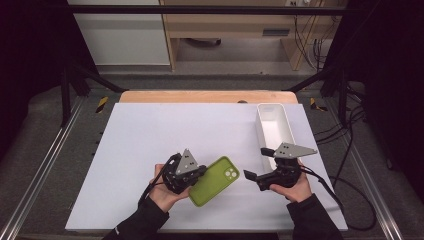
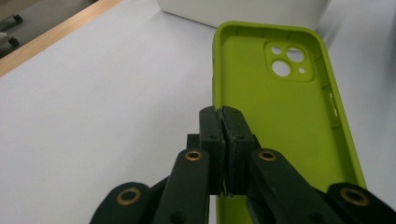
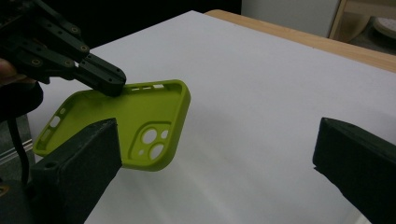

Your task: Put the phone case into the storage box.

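Pinched by one long edge in the shut left gripper [image 1: 192, 175], green case [image 1: 214, 181] held hollow side up just clear of the mat [image 1: 150, 140], offered across to the wide-open, empty right gripper [image 1: 251, 176] close beside it.

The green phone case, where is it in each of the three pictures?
High view: the green phone case lies low in the middle, pinched along one edge by the left hand-held gripper.
Left gripper view: it fills the right half, hollow side showing, its left wall between the shut jaws.
Right gripper view: it sits left of centre, raised off the table.
Shared landmark: the camera cutout in the case's corner.
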### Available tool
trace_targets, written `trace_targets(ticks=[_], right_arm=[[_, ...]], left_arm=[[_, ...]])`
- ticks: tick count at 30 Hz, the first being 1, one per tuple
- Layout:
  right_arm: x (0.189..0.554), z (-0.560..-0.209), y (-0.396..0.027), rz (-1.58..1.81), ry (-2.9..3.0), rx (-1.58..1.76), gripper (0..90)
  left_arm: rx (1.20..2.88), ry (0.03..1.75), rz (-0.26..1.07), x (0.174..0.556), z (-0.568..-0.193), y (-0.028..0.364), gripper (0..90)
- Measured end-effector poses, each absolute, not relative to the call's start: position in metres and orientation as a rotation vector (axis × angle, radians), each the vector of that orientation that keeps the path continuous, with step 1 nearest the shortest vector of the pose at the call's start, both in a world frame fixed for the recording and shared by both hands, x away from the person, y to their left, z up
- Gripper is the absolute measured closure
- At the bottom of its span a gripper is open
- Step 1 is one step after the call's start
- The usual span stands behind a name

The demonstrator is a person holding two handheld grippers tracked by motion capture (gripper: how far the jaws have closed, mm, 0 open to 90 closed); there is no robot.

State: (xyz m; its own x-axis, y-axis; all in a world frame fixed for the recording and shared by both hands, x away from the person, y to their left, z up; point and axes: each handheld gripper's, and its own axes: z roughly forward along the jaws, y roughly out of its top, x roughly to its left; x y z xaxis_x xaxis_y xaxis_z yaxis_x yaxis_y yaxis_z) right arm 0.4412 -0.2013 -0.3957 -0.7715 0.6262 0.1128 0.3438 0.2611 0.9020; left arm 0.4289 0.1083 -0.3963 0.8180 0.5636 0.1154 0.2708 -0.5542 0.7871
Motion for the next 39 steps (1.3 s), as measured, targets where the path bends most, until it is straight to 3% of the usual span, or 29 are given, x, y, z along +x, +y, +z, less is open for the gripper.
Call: trace_targets(ticks=[30,39], right_arm=[[0.452,-0.402,-0.172,1.463,2.394,0.938,3.3],[0.455,-0.408,-0.167,1.448,2.455,0.952,7.9]], left_arm=[[2.195,0.554,0.443,0.422,-0.398,0.097,88.0],[2.207,0.527,0.449,0.42,-0.399,0.093,88.0]])
